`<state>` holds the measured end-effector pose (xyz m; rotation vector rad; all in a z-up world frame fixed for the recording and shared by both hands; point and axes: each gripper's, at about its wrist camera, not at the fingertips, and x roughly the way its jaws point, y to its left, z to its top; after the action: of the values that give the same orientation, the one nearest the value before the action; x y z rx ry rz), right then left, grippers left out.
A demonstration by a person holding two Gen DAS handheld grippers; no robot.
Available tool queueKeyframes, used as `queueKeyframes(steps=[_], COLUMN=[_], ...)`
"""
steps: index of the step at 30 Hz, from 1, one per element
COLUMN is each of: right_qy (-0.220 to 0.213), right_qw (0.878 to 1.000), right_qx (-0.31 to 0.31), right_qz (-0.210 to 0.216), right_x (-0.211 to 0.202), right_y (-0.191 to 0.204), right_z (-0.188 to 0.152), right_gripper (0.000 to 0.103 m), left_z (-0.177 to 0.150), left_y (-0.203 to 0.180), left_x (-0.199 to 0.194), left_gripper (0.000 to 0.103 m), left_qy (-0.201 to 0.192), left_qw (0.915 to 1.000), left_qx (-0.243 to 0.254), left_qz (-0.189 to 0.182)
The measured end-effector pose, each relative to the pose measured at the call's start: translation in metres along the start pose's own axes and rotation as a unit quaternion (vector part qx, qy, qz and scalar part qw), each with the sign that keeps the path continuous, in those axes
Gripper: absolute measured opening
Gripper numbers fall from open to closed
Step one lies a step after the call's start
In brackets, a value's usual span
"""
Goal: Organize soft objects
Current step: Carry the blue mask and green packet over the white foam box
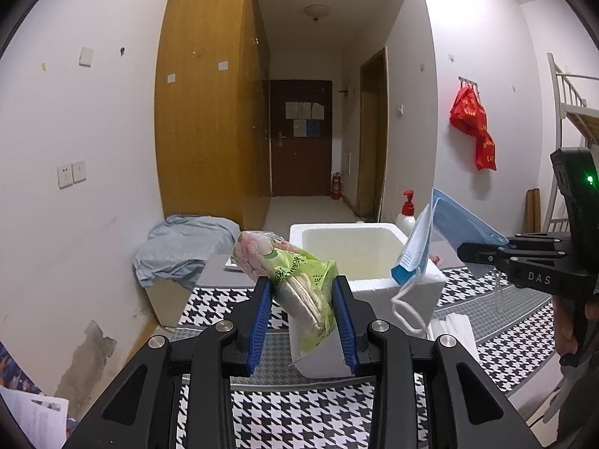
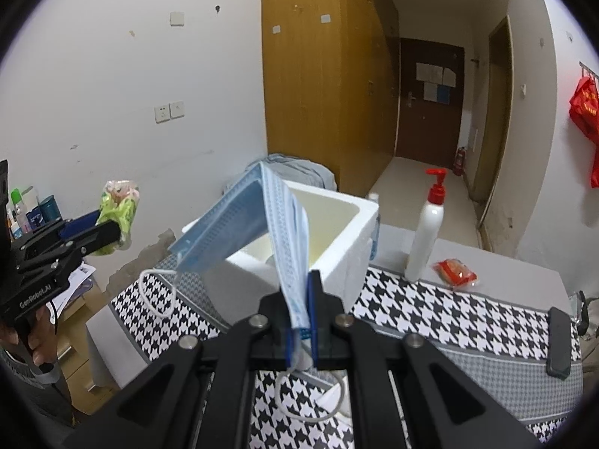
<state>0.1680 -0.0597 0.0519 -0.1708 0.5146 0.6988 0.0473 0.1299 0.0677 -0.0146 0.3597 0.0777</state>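
The left gripper (image 1: 303,295), black with 2 blue-padded fingers (image 1: 260,321), is clamped on a soft green plastic pack of tissues with a pink flower print (image 1: 288,273); both pads press its sides, and the pack sticks up and tilts to the left above the fingertips. In the right wrist view the same pack (image 2: 118,217) is held in the air at the far left, well apart from the box. Just behind it in the left wrist view stands an open white foam box (image 1: 359,262) with a pale, bare inside, resting on a black-and-white houndstooth cloth (image 1: 299,415) that covers the table.

The right gripper (image 2: 301,310) is closed on a blue pleated face mask (image 2: 239,224), its 2 pads pinching one edge of the folded mask. The mask rises from the jaws and bends over to the left, in front of the foam box (image 2: 355,232), with 1 white ear loop (image 2: 157,292) hanging from its far end and another loop (image 2: 310,396) drooping below the fingers. In the left wrist view the right gripper (image 1: 464,252) reaches in from the right, and the mask (image 1: 426,239) hangs over the box's right rim.

Beyond the box stand a white pump bottle with a red top (image 2: 426,232) and, beside it on the cloth, a small red packet (image 2: 455,269). A crumpled light-blue cloth (image 1: 183,247) lies to the left of the box, behind the table.
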Motion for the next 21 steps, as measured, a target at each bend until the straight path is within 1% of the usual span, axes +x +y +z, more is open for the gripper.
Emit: queueKeyframes(steps=[6,11,16,21], right_qy=[0.002,0.015,0.017,0.024], right_qw=[1.0,1.0,1.0,1.0], right_qx=[-0.003,-0.005,-0.001,-0.006], right_qz=[0.006,0.011,0.018,0.016], right_x=[0.017,0.037,0.05,0.062], right_y=[0.003,0.008,0.01,0.015], right_z=[0.014,0.021,0.03,0.04], right_gripper=[0.009,0.009,0.009,0.009], left_z=[-0.003,-0.004,-0.005,-0.007], left_y=[0.008,0.015,0.019,0.03], left_x=[0.006,0.009,0.01,0.01], left_gripper=[0.035,0.035,0.035,0.035], left_qy=[0.002,0.007,0.009,0.01], left_qw=[1.0,0.9999,0.9998,0.9996], left_qx=[-0.004,-0.01,-0.008,-0.016], left_qz=[0.004,0.007,0.013,0.021])
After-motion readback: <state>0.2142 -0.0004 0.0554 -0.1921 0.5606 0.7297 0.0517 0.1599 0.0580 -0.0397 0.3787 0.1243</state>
